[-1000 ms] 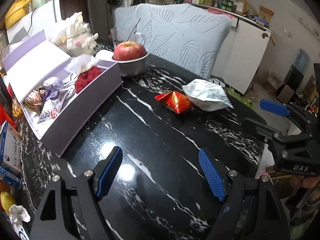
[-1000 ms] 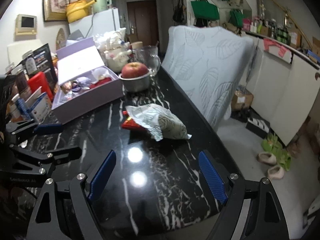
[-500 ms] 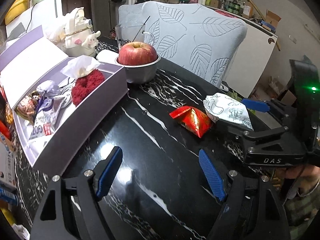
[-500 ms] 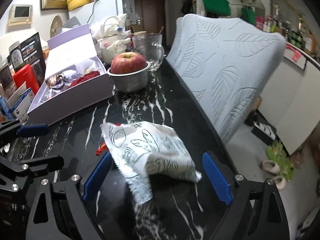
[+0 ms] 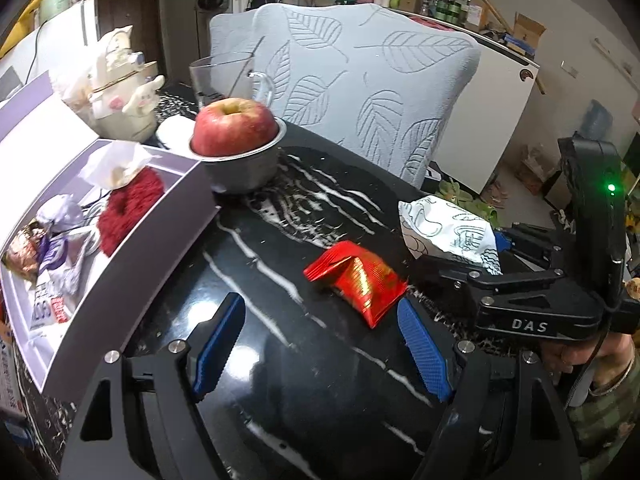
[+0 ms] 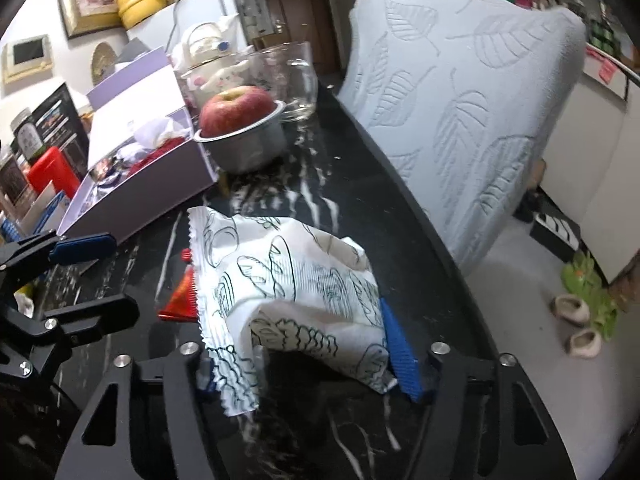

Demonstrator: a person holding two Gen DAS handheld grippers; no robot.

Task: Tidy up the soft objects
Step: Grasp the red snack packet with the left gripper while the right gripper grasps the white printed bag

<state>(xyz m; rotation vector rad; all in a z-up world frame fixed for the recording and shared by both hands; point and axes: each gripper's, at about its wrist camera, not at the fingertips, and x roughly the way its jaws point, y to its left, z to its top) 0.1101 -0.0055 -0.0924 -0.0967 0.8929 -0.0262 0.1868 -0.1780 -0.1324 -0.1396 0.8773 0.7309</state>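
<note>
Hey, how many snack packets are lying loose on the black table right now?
2. The white printed packet sits between the right tongs, near the table's edge. The red packet lies just beside it, ahead of the open left tongs. The purple box may hold more.

The white printed packet (image 6: 288, 280) covered the right gripper's (image 6: 304, 364) left pad completely, so the contact on that side could not be seen. It also hid most of the red packet (image 6: 182, 296), with only a corner poking out. In the left wrist view the right gripper's frame masked the white packet's (image 5: 444, 228) lower edge. The lilac box (image 5: 120, 264) ran off the picture's left edge, and the print on the pouches inside was too small to read. Only part of a hand (image 5: 576, 354) showed, behind the frame.
</note>
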